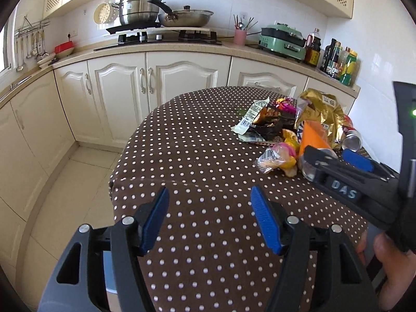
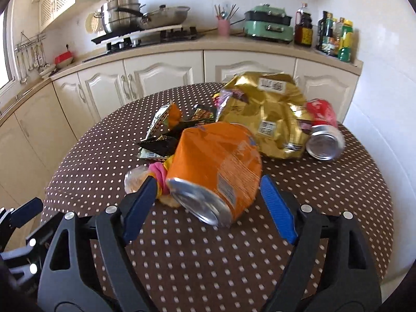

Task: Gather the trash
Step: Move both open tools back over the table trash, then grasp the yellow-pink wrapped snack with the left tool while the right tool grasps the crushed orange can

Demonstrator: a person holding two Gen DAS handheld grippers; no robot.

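Both tools wide open, holding nothing. Left tool (image 1: 209, 218) over bare polka-dot worktop (image 1: 197, 156). Right tool (image 2: 208, 202) just short of the orange canister (image 2: 221, 161), lying on its side in the trash pile, beside gold bag (image 2: 270, 111) and red can (image 2: 323, 130).

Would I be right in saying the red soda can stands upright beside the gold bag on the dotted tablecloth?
Not quite: the red soda can lies on its side, not upright, as the right wrist view shows. It is beside the gold bag on the dotted tablecloth.
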